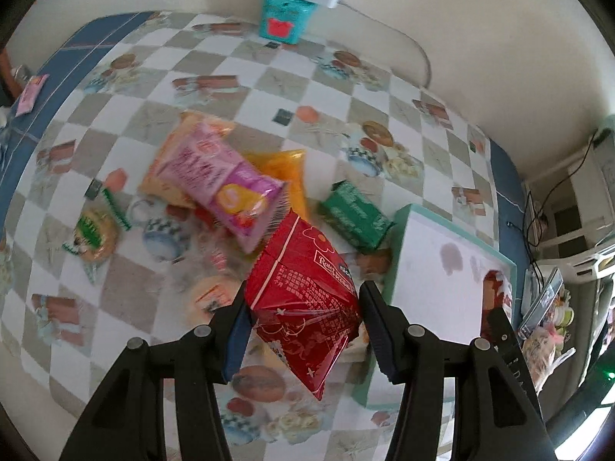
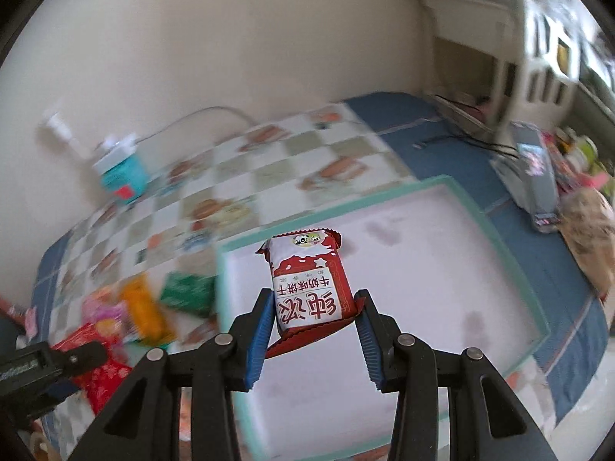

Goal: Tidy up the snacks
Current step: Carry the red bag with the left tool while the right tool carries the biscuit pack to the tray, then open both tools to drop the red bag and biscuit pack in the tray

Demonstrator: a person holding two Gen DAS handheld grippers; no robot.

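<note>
Two packets above open tray [image 2: 499, 238]

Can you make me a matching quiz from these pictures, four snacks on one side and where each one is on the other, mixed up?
Things:
1. red packet with the flower print
2. red and white biscuit packet
3. green packet
4. pink packet

Places:
A. lying on the tablecloth right next to the tray
B. held in the right gripper above the tray
C. on top of the snack pile, across an orange packet
D. held in the left gripper

Pairs: 1-D, 2-B, 3-A, 4-C
</note>
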